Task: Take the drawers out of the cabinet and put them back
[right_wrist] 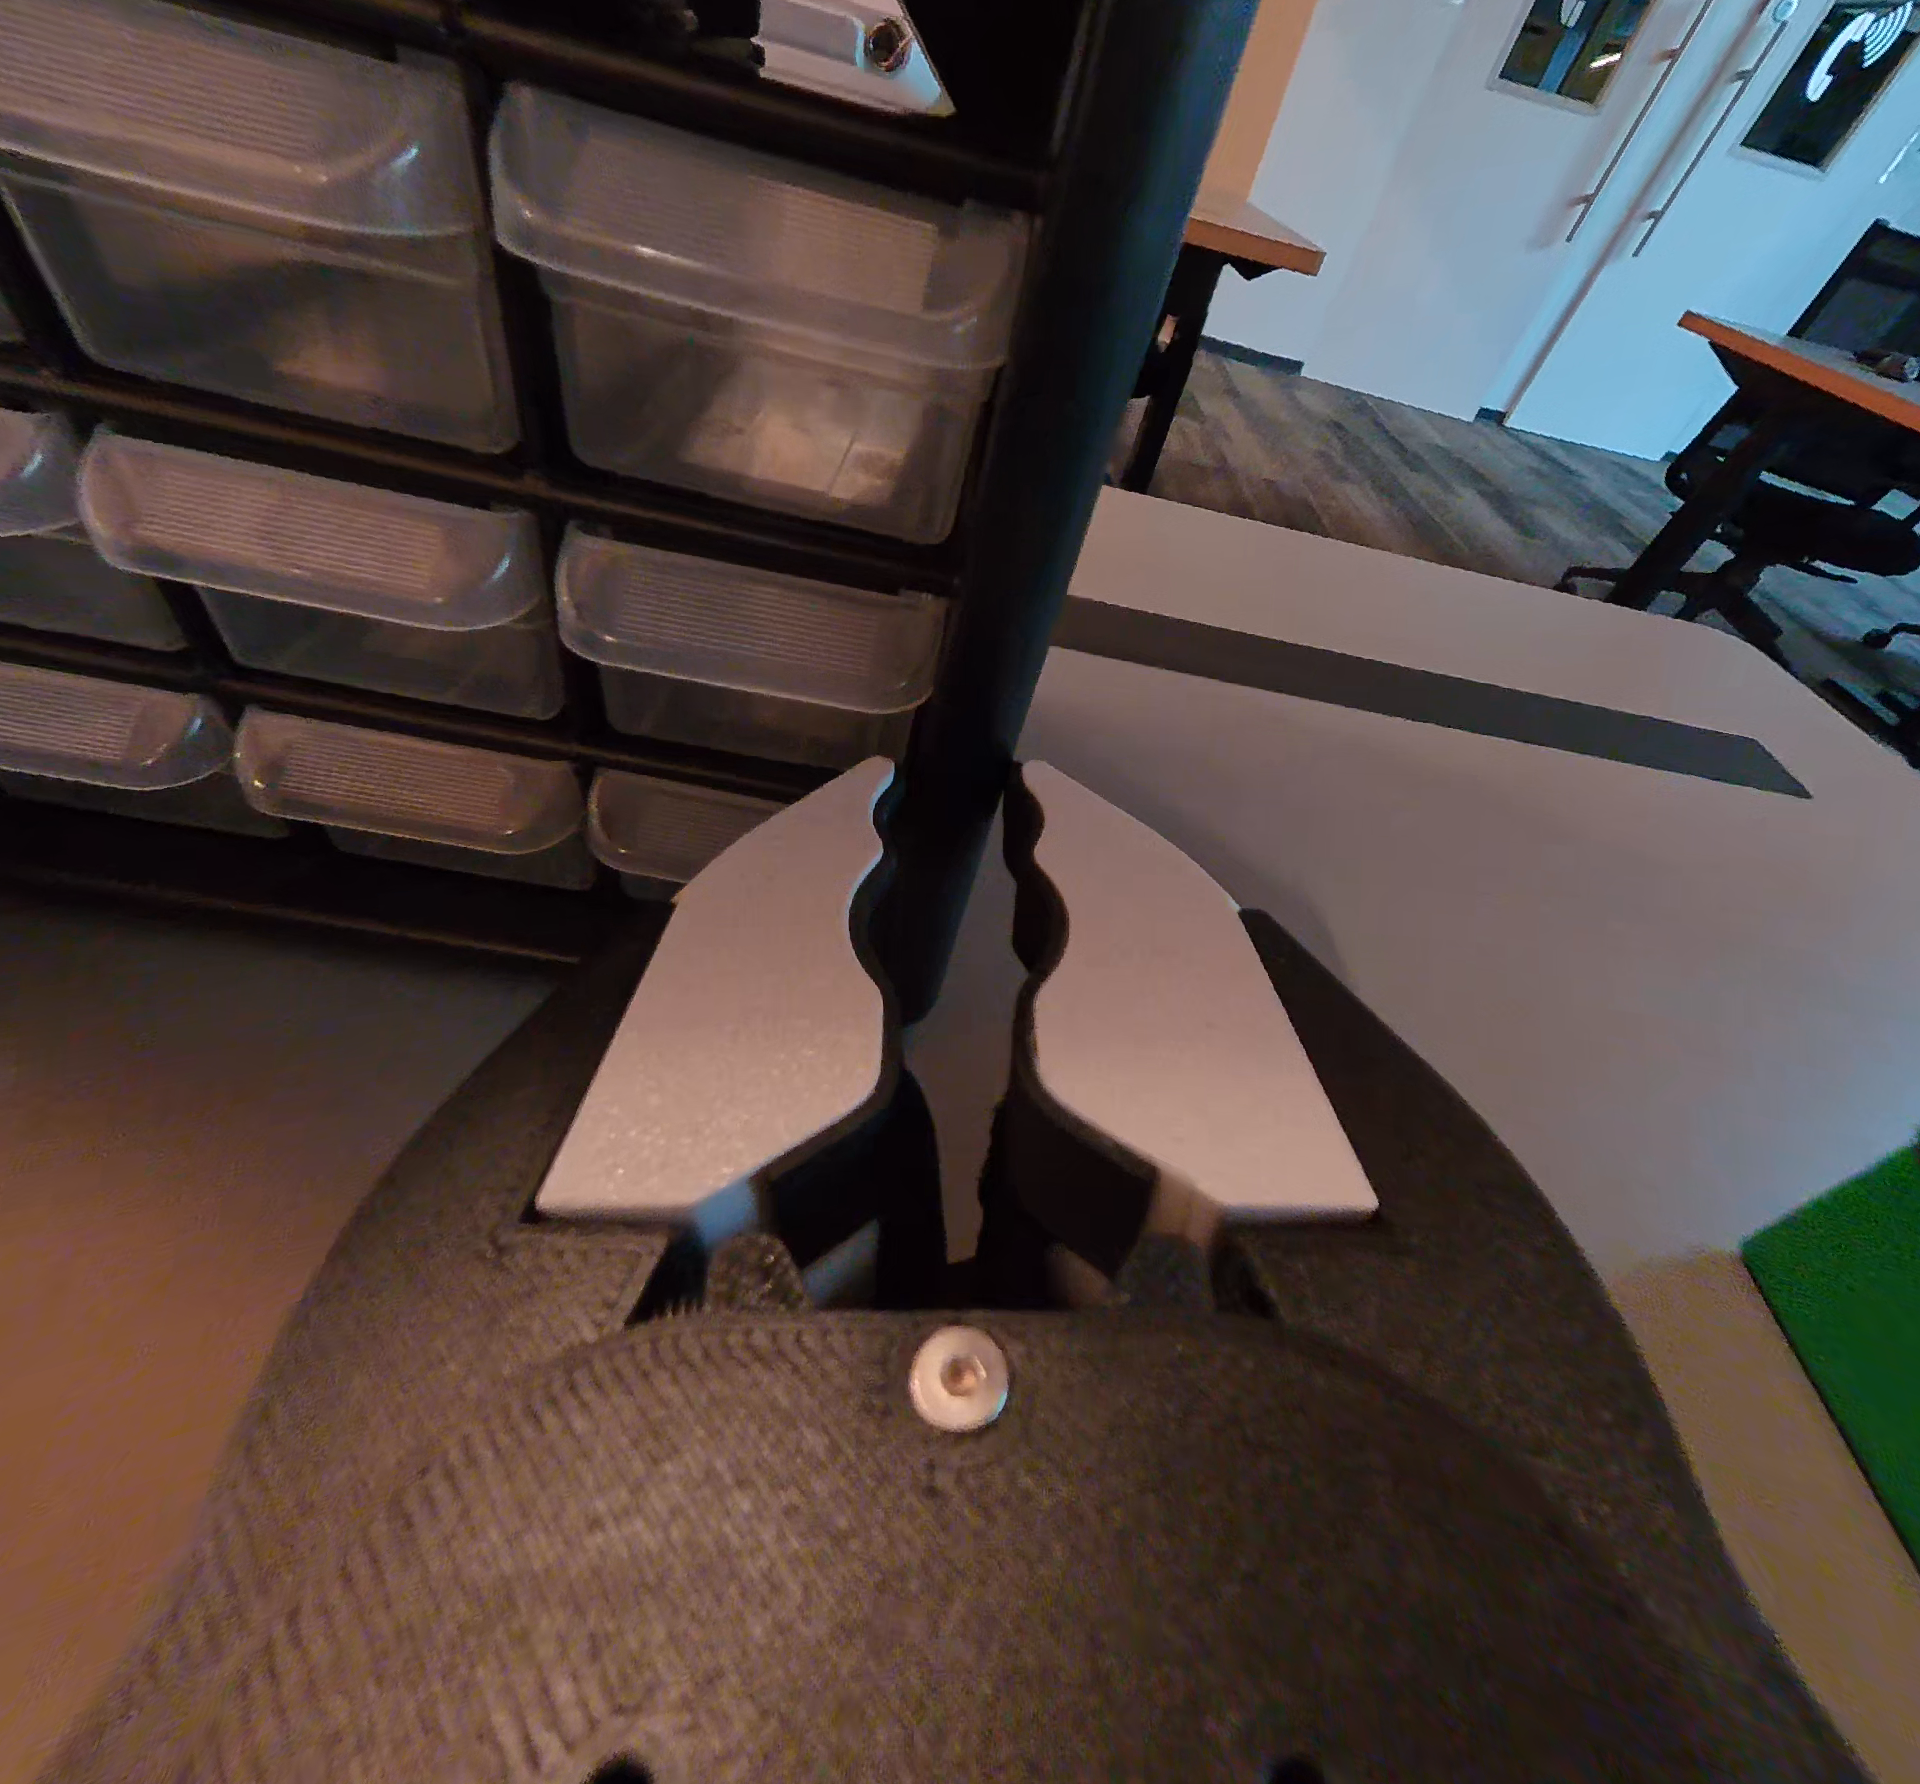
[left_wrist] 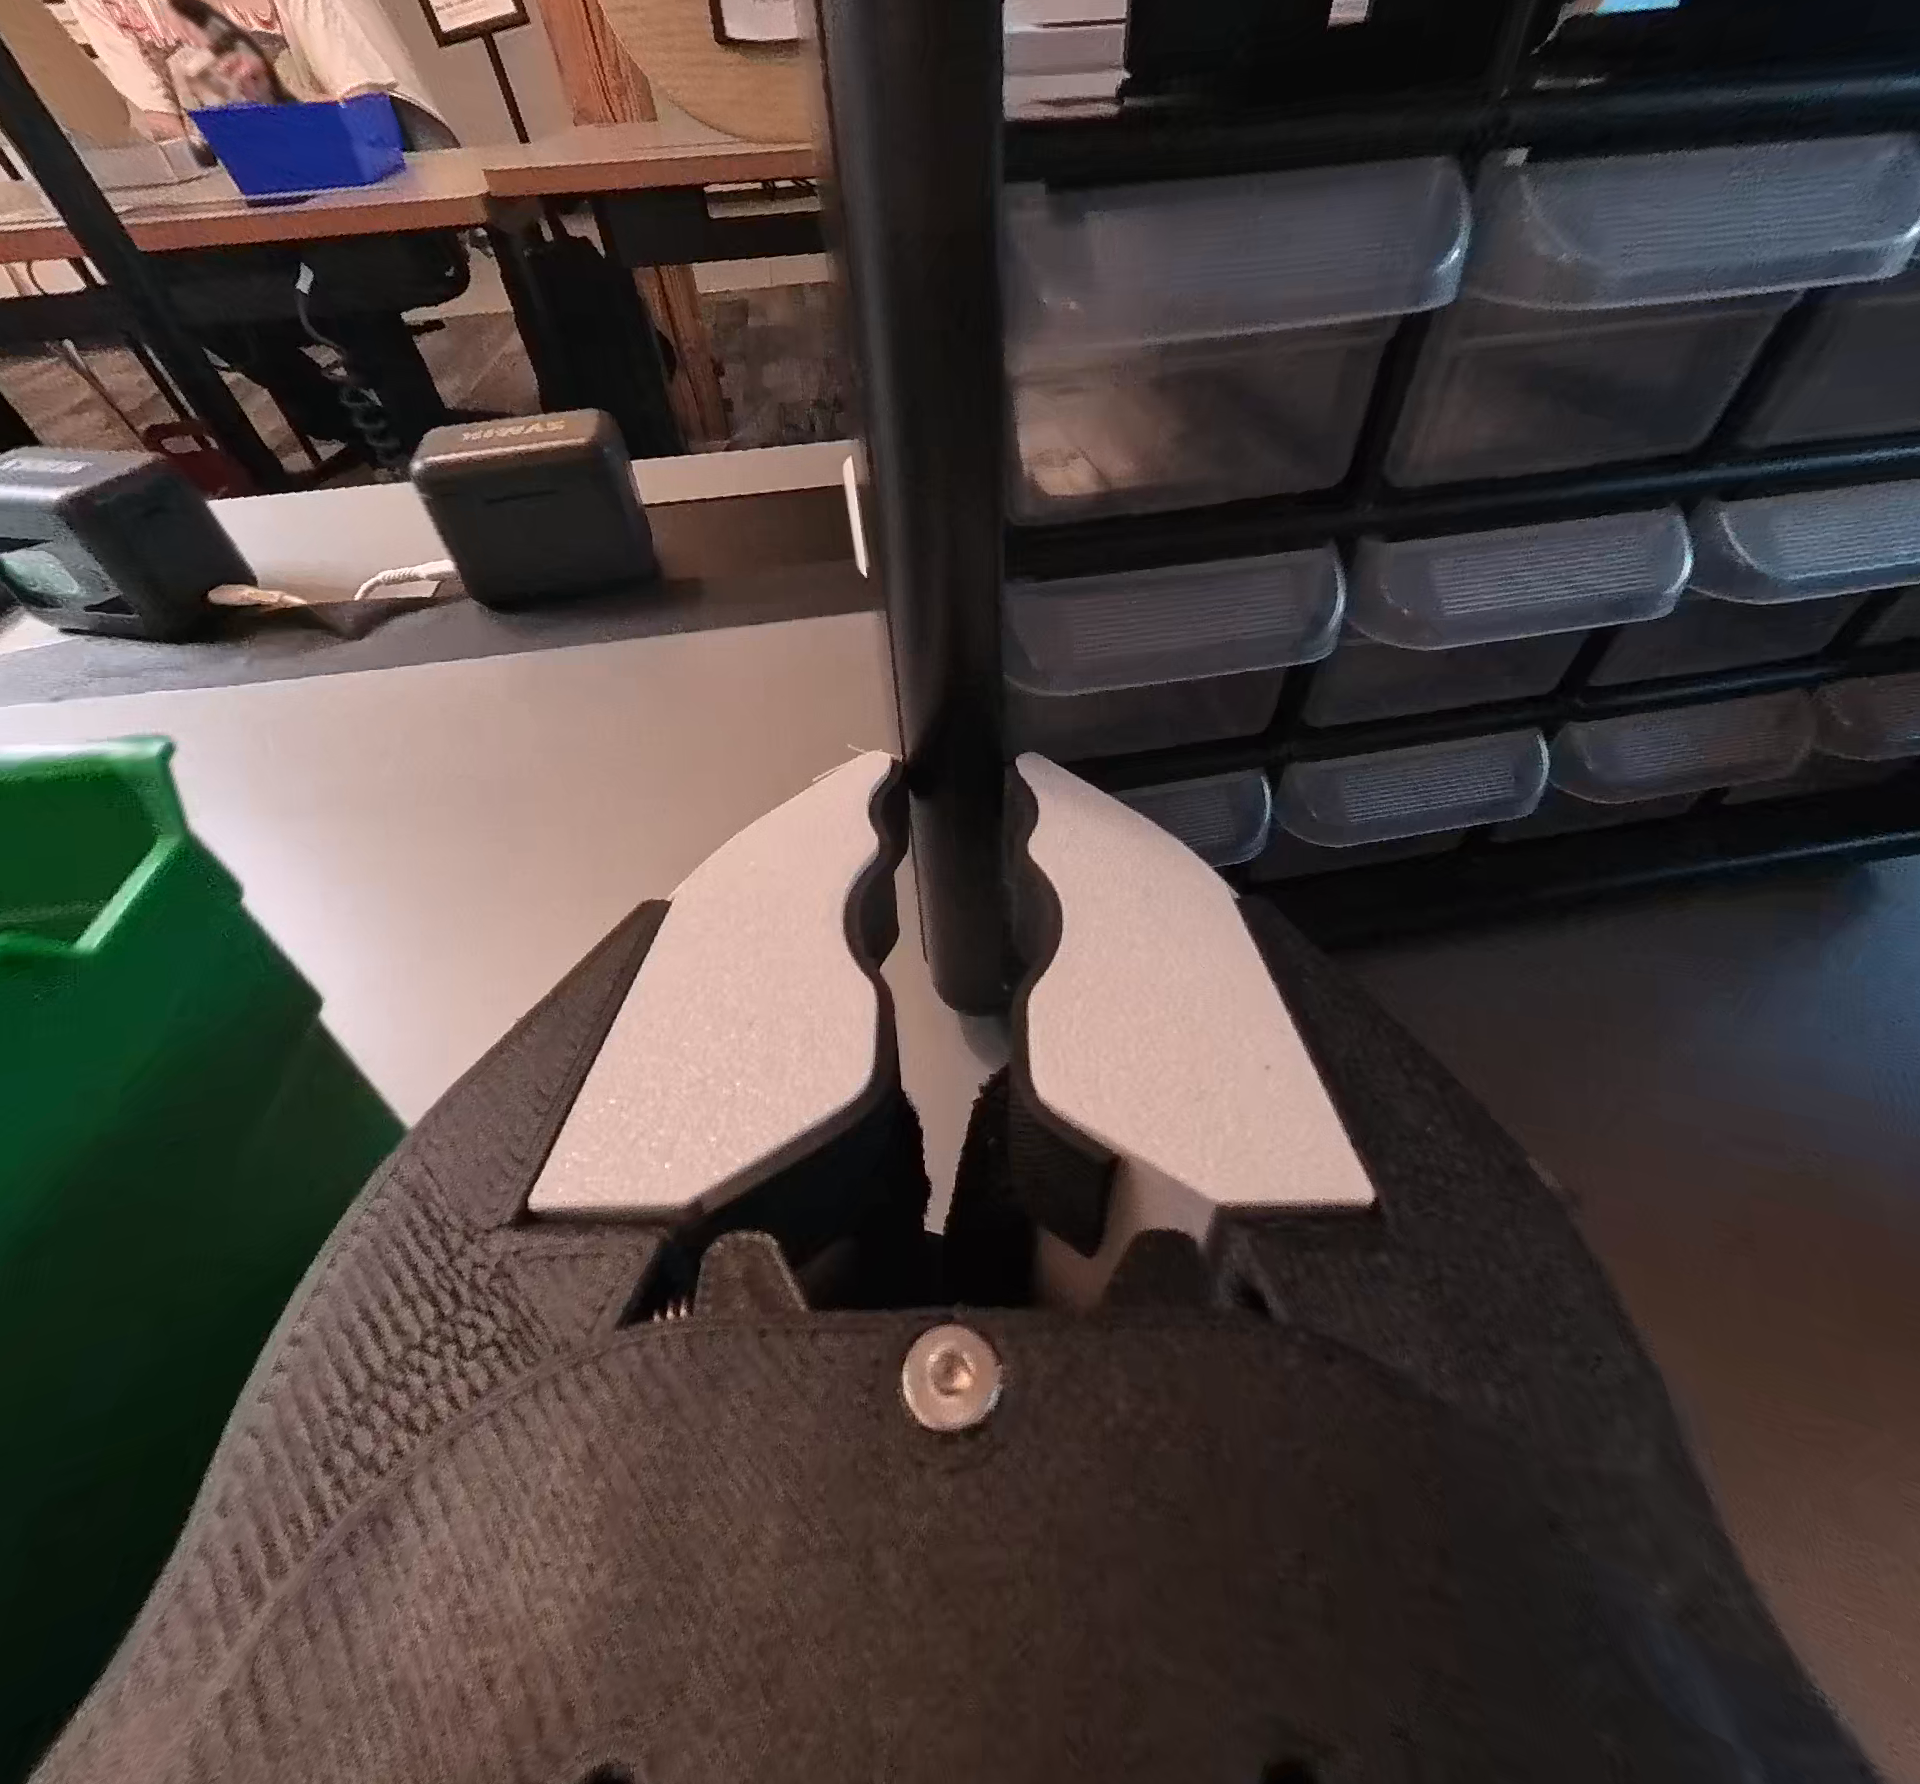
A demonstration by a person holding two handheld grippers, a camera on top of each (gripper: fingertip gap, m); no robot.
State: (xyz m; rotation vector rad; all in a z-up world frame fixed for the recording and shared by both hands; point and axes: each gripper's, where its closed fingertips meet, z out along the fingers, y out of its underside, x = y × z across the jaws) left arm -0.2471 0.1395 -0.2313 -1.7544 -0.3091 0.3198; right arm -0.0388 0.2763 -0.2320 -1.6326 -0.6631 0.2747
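A black cabinet (left_wrist: 904,280) with rows of clear plastic drawers (left_wrist: 1226,248) stands on the grey table. My left gripper (left_wrist: 954,778) is shut on the cabinet's left side wall, low down near the table. My right gripper (right_wrist: 951,778) is shut on the cabinet's right side wall (right_wrist: 1122,280), also low down. The drawers (right_wrist: 748,280) in the rows I can see sit pushed into their slots. The top row of slots shows open, with the room visible through the back.
A green bin (left_wrist: 125,1059) stands left of my left gripper. Two black boxes (left_wrist: 535,508) sit at the table's far edge. A person sits at a far desk behind a blue bin (left_wrist: 301,139). A green patch (right_wrist: 1849,1319) lies at right. Desks and chairs (right_wrist: 1818,384) stand beyond.
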